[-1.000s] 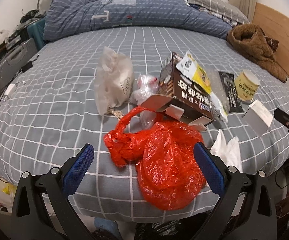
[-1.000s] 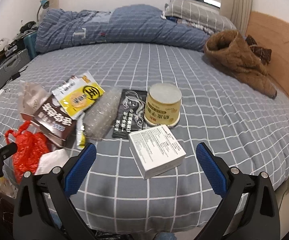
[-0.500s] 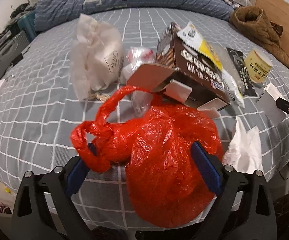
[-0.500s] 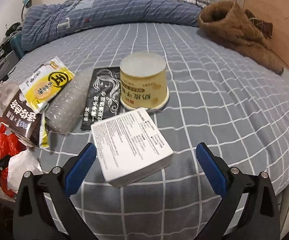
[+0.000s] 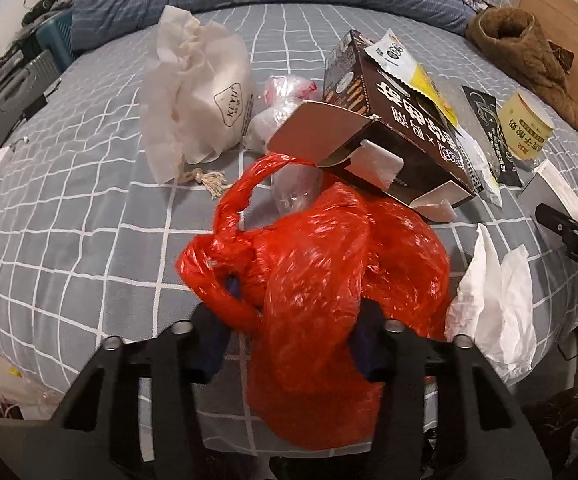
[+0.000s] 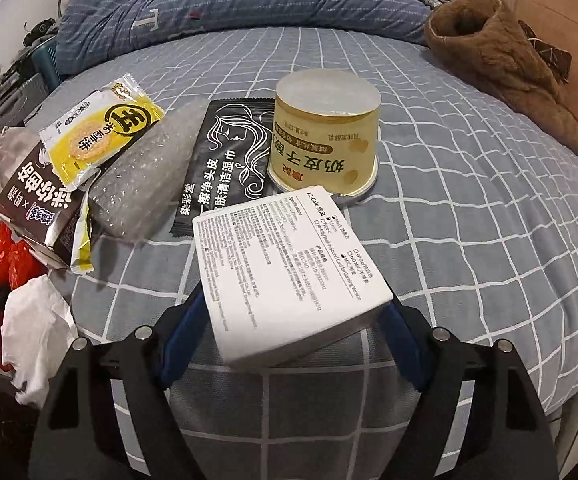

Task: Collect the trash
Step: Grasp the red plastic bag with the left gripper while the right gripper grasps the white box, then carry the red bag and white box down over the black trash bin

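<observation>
Left wrist view: left gripper (image 5: 289,320) jaws closing around red plastic bag (image 5: 329,280), pads pressing crumpled plastic. Right gripper (image 6: 289,336) closing on white box (image 6: 289,264), pads at its sides. Nothing collected yet; brown carton (image 5: 401,136), tissue (image 5: 493,300), yellow cup (image 6: 325,140), black sachet (image 6: 225,168) left. Grey checked bedsheet (image 6: 469,208); bedroom, rumpled blue duvet (image 6: 229,8).

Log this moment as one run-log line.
left tool: closing around red plastic bag | right tool: closing around white printed box | surface: grey checked bed | both items not lifted yet
</observation>
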`<state>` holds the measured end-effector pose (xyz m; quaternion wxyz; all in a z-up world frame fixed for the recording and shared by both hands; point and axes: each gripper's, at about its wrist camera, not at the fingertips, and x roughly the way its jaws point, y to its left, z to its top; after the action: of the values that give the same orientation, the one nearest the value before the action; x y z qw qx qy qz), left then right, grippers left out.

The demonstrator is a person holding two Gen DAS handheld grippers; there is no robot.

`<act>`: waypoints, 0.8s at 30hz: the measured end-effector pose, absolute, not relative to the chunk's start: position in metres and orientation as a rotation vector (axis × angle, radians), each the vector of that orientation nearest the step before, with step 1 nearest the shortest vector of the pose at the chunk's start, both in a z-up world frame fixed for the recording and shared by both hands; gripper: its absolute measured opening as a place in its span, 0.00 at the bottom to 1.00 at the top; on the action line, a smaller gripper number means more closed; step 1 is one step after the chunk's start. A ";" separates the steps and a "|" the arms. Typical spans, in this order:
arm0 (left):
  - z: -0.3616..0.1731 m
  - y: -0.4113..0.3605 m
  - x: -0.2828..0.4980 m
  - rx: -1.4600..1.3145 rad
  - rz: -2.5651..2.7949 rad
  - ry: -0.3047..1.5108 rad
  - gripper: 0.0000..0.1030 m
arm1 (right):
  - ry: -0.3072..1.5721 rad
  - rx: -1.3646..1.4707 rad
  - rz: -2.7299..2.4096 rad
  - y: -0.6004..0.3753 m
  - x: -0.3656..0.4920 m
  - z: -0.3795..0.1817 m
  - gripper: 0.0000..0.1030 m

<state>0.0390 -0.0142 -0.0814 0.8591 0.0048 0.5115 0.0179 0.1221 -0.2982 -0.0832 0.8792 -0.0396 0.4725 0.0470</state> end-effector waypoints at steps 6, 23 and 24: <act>-0.075 -0.009 0.037 -0.006 0.034 1.064 0.38 | 0.968 -0.095 0.087 -0.295 0.123 -0.076 0.74; -0.037 0.011 0.023 -0.011 0.072 0.986 0.38 | 0.898 -0.125 0.051 -0.278 0.107 -0.038 0.74; -0.035 0.012 0.021 -0.009 0.074 0.980 0.38 | 0.897 -0.126 0.049 -0.277 0.106 -0.037 0.74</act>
<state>0.0211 0.0118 -0.0348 0.8817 -0.0044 0.4704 0.0353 0.1059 -0.2769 -0.0369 0.8989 -0.0608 0.4333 0.0238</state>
